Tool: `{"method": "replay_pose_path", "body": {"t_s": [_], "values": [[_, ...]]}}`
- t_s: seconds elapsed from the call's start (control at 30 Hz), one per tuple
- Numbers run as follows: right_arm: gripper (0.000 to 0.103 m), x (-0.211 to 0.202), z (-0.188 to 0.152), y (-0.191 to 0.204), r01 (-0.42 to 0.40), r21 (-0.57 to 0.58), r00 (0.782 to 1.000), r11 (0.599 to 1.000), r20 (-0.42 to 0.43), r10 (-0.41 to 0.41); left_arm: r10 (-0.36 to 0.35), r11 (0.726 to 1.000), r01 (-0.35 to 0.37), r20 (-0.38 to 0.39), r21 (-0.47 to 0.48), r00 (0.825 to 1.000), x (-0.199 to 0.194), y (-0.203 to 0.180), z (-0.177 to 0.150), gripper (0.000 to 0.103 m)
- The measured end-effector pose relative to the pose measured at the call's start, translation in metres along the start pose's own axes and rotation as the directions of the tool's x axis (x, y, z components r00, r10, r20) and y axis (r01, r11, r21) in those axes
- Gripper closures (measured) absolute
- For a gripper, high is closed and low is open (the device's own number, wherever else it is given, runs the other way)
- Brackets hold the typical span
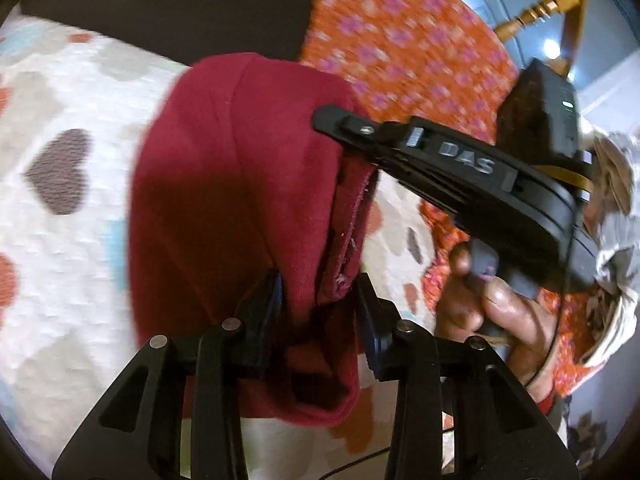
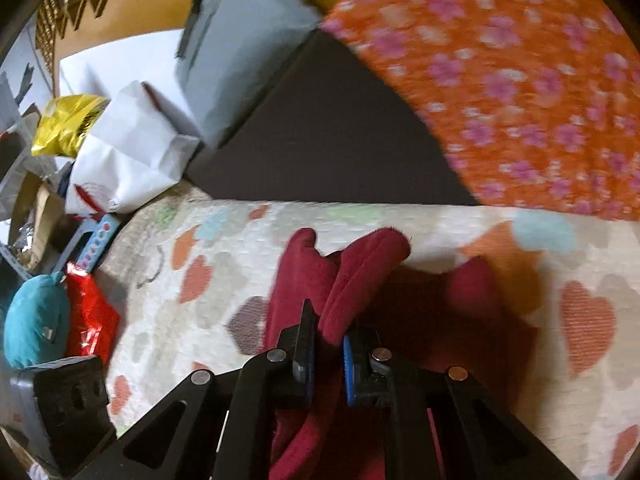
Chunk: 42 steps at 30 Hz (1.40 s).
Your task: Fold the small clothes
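Note:
A small dark red fleece garment (image 1: 240, 184) hangs between my two grippers above a white blanket with coloured hearts (image 1: 60, 208). My left gripper (image 1: 320, 292) is shut on a bunched edge of the garment. My right gripper (image 1: 340, 124) comes in from the right in the left wrist view and pinches the garment's upper edge. In the right wrist view my right gripper (image 2: 326, 344) is shut on a folded red edge of the garment (image 2: 360, 276), whose remainder lies on the blanket (image 2: 200, 320).
An orange cloth with pink flowers (image 2: 520, 80) lies beyond a dark panel (image 2: 320, 140). White bags (image 2: 128, 152), a gold foil bag (image 2: 64, 124), a teal bundle (image 2: 32, 320) and a red bag (image 2: 88, 320) crowd the left. A wooden chair (image 1: 540, 8) stands at the back right.

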State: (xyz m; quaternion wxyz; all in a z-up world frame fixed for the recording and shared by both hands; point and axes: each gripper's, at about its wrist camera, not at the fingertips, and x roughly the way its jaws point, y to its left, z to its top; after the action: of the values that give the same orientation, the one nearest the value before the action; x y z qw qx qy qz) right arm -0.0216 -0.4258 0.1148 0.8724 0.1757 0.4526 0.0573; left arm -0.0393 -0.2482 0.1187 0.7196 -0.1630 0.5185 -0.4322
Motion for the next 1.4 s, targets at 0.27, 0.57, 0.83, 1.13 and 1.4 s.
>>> {"method": "replay_pose_path", "body": {"t_s": [0.27, 0.57, 0.83, 1.13, 1.4], "values": [[0.093, 0.018, -0.013, -0.061, 0.209, -0.023, 0.977, 0.978, -0.032, -0.210, -0.038, 0.991, 0.054, -0.132, 0.119, 0.991, 0.018, -0.018, -0.013, 0.068], [0.065, 0.000, -0.030, -0.108, 0.083, 0.232, 0.996, 0.969, 0.001, -0.085, 0.203, 0.962, -0.196, -0.019, 0.190, 0.979, 0.012, 0.001, 0.003, 0.068], [0.063, -0.052, -0.071, -0.062, -0.079, 0.193, 0.996, 0.978, -0.030, 0.086, 0.285, 0.926, -0.272, -0.011, 0.261, 0.959, 0.017, 0.001, -0.015, 0.068], [0.091, 0.000, -0.075, -0.062, 0.001, 0.268, 0.997, 0.963, -0.076, 0.020, 0.284, 0.933, -0.259, -0.070, 0.249, 0.956, 0.019, 0.001, -0.026, 0.068], [0.092, 0.001, -0.076, -0.069, 0.134, 0.140, 0.987, 0.981, -0.103, -0.120, 0.312, 0.921, -0.271, -0.114, 0.281, 0.943, 0.039, 0.000, -0.034, 0.067]]}}
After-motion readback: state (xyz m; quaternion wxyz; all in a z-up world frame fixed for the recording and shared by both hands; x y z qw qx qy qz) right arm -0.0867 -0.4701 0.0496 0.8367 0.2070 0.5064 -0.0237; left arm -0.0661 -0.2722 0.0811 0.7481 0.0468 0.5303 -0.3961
